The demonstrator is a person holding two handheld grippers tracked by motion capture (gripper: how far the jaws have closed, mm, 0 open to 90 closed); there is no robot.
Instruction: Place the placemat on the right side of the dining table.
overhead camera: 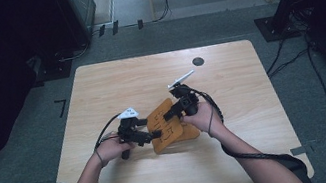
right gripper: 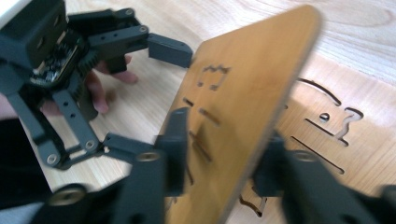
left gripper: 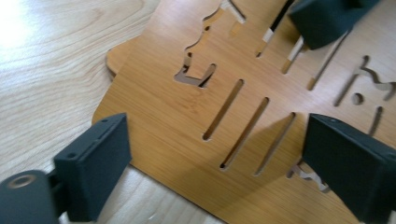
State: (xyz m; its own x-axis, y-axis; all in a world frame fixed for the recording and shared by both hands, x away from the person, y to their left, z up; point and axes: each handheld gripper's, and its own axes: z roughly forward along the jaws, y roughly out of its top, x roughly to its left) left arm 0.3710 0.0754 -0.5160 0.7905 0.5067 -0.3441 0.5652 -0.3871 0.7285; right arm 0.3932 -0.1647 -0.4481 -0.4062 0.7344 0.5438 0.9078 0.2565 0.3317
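A thin wooden board (right gripper: 243, 93) with cut-out slots stands tilted on edge, and my right gripper (right gripper: 224, 154) is shut on it, one jaw pressed to each face. A second slotted board (right gripper: 327, 116) lies flat on the table under it. In the high view the boards (overhead camera: 166, 121) sit at the table's middle, with the right gripper (overhead camera: 171, 113) on top. My left gripper (left gripper: 215, 140) is open, its jaws wide apart on either side of the raised board's (left gripper: 187, 116) corner without touching it. It also appears in the right gripper view as the left gripper (right gripper: 173, 93).
The light wooden table (overhead camera: 114, 85) has a dark round hole (overhead camera: 198, 61) near its far edge. Both of the person's forearms come in from the near edge. Cables trail from each gripper, and black stands and cables sit on the floor around the table.
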